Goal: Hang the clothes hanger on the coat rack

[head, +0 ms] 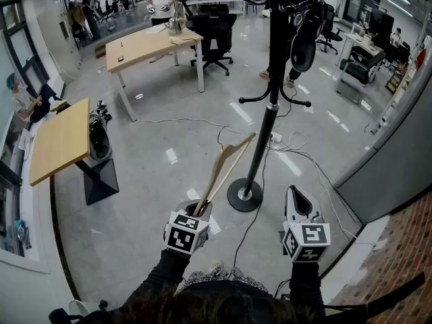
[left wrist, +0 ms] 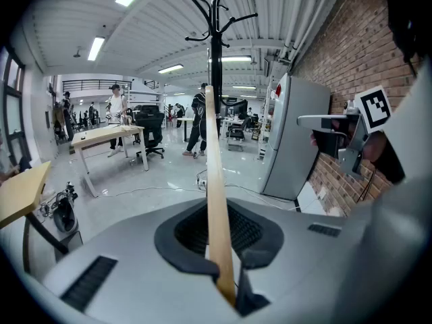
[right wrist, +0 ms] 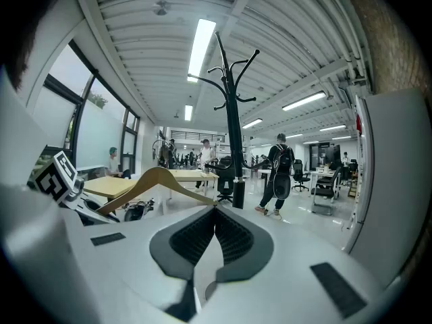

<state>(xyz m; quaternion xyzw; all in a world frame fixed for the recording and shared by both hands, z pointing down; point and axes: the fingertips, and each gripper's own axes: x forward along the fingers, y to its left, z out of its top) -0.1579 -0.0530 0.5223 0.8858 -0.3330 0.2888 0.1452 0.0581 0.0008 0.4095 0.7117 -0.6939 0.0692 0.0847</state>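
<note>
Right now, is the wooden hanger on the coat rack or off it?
Off it. The left claw is shut on the hanger, beside the coat rack pole, on no hook.

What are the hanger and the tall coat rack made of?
The hanger looks like wood: pale tan, smooth, with a dull finish. The coat rack looks like metal painted black, with a thin round pole, curved hooks and a slight shine. The paint hides what is underneath.

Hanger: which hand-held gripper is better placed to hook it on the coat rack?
Left. The left hand-held gripper clamps the wooden hanger, angled toward the coat rack; the right hand-held gripper is shut and empty.
</note>
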